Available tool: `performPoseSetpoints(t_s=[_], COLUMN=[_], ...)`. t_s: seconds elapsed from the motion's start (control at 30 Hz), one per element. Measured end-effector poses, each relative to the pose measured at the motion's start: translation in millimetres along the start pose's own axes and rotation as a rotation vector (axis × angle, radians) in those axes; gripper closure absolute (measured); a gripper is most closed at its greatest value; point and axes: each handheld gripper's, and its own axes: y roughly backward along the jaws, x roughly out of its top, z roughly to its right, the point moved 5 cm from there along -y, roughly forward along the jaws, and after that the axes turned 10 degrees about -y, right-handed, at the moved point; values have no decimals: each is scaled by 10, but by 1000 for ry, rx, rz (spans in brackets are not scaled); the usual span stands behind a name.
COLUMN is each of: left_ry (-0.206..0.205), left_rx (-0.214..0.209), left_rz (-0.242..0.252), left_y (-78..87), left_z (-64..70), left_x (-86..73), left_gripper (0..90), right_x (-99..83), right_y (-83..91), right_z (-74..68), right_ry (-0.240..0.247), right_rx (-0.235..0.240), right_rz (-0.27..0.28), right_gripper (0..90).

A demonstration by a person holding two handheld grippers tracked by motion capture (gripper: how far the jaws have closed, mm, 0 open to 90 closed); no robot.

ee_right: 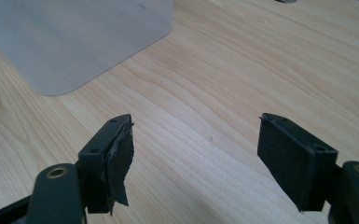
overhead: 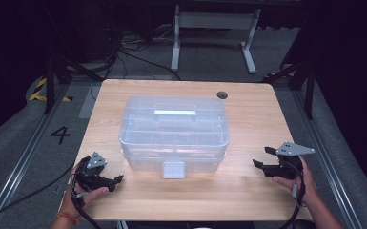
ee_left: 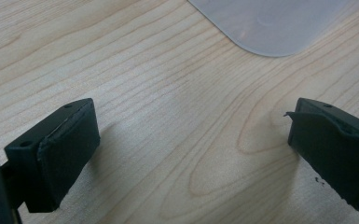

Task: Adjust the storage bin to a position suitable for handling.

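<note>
A clear plastic storage box (overhead: 174, 131) with a lid, a top handle (overhead: 174, 113) and a front latch (overhead: 174, 169) sits in the middle of the wooden table (overhead: 248, 191). My left gripper (overhead: 116, 181) rests low at the front left of the box, open, with bare wood between its pads; a corner of the box (ee_left: 270, 23) shows beyond them. My right gripper (overhead: 262, 157) stands at the front right of the box, also open and holding nothing. In the right gripper view the box's wall (ee_right: 70, 37) fills the upper left.
A dark round grommet (overhead: 222, 95) is set in the table's far right part. Beyond the table are a white desk frame (overhead: 214, 33) and cables on the grey floor. Metal rails run along both sides of the table.
</note>
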Motion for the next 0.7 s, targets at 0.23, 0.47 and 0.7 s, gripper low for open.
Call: performPoseSetpoints(t_s=[0.23, 0.47, 0.7], left_ry=[2, 3, 3], left_rx=[-1, -1, -1], left_rz=[-1, -1, -1], left_y=[0, 1, 1], left_z=[3, 3, 3], left_x=[0, -1, -1], left_gripper=[25, 25, 25], right_x=[205, 434, 668], right_y=[35, 79, 123], right_z=[-88, -130, -194], right_ry=[37, 65, 95], right_rx=[14, 23, 43], right_rz=[30, 64, 98], right_gripper=[287, 296, 294])
